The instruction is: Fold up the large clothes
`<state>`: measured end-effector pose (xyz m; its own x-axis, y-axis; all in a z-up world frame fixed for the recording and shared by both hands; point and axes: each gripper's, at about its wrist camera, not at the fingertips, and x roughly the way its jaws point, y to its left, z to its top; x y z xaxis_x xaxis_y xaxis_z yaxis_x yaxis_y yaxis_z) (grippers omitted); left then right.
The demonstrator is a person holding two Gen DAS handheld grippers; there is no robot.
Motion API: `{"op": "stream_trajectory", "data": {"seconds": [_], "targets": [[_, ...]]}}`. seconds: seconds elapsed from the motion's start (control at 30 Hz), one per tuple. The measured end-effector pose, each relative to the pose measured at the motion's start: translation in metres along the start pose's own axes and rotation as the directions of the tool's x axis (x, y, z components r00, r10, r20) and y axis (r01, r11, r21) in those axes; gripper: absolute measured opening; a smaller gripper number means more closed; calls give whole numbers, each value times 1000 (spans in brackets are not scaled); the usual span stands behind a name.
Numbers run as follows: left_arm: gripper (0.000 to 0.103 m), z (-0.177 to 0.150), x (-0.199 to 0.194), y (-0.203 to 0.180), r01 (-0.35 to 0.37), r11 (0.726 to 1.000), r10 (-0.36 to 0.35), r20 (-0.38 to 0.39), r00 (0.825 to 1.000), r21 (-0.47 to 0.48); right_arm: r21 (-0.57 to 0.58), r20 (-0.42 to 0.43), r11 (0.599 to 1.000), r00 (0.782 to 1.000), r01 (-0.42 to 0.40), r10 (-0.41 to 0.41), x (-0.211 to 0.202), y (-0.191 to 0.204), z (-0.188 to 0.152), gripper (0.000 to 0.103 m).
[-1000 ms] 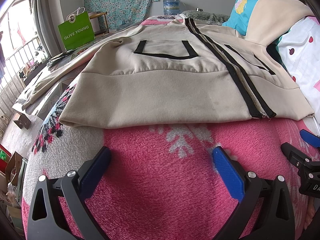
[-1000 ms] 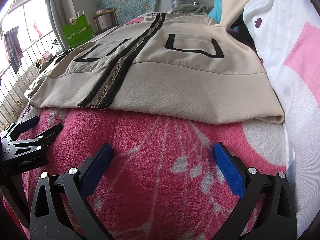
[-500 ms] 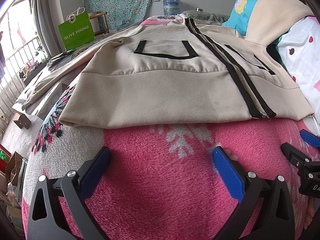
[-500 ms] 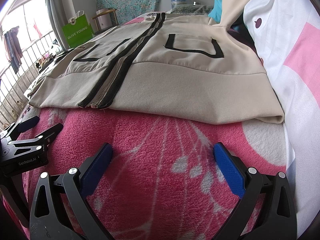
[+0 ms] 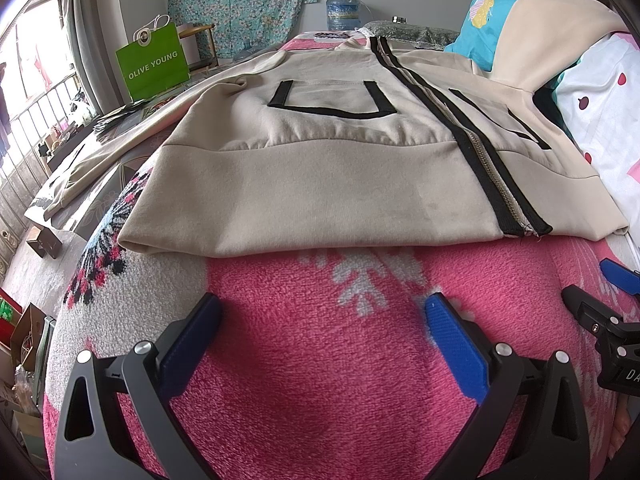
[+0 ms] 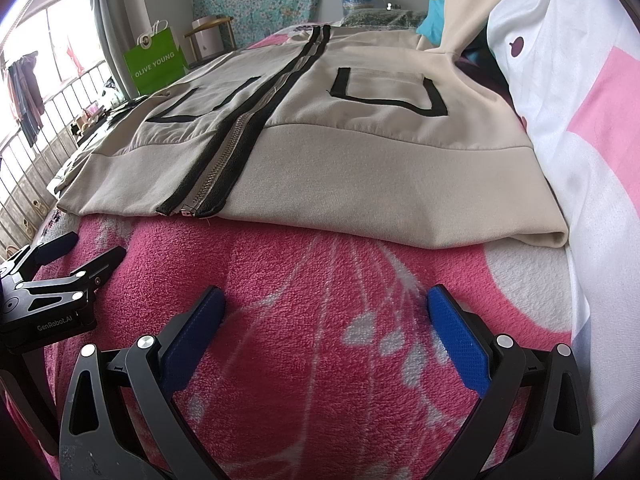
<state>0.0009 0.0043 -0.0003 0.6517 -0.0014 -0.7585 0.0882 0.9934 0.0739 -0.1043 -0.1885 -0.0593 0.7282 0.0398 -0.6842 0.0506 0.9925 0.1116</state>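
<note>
A beige zip-up jacket (image 5: pixel 320 184) with black pocket trim and a black-edged zipper lies flat, front up, on a pink fleece blanket (image 5: pixel 312 360); its hem faces me. In the right wrist view the same jacket (image 6: pixel 360 176) fills the middle, its zipper end (image 6: pixel 188 213) at the hem. My left gripper (image 5: pixel 322 316) is open just short of the hem, nothing between its blue pads. My right gripper (image 6: pixel 326 312) is likewise open over the blanket (image 6: pixel 320 360), below the hem's right half. Each view shows the other gripper at its edge.
A white pillow with pink patches (image 6: pixel 580 160) crowds the jacket's right side. One sleeve (image 5: pixel 100 152) trails off the bed's left edge. A green paper bag (image 5: pixel 154 64), a window railing (image 5: pixel 28 140) and boxes on the floor (image 5: pixel 24 332) lie to the left.
</note>
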Motion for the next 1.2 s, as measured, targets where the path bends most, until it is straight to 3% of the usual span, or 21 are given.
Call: {"op": "stream_trajectory", "data": {"seconds": [0.33,0.53,0.67,0.73,0.83,0.93,0.97,1.03,1.1,1.13,1.17,1.2], "targets": [[99,0,0,0,1,1000,-1,1,1000,-1,-11,-18,1000,1000,16,-16,-4,3,5,97],[99,0,0,-2,-5,1000,5,7,1000,3,60,11,996,998,-62,62,-29,1,26,97],[99,4,1,-4,1,1000,-1,-8,1000,1,-1,77,995,993,-95,95,-56,25,68,97],[99,7,-3,2,42,999,-42,-26,999,3,-68,99,989,985,-134,140,-61,47,99,97],[92,8,-35,28,49,997,-47,44,998,-52,-166,99,967,972,-193,211,-59,81,141,97],[92,11,-76,74,25,994,-9,145,989,-109,-270,0,918,954,-290,301,-35,130,190,96],[92,13,-82,92,17,990,7,162,987,-143,-309,-82,898,949,-314,303,-13,154,206,96],[92,18,-82,153,-3,956,56,172,984,-292,-356,-203,862,930,-362,306,25,194,233,94],[92,19,-63,215,-1,895,58,114,992,-447,-378,-226,853,929,-360,292,52,227,256,88],[92,17,-47,253,63,845,-6,108,994,-532,-395,-218,850,934,-349,282,66,247,268,88],[92,14,-30,287,111,777,-53,110,992,-620,-410,-214,848,939,-337,269,78,261,274,88],[92,8,-15,321,136,690,-70,121,990,-711,-419,-221,847,942,-326,253,91,276,280,88]]}}
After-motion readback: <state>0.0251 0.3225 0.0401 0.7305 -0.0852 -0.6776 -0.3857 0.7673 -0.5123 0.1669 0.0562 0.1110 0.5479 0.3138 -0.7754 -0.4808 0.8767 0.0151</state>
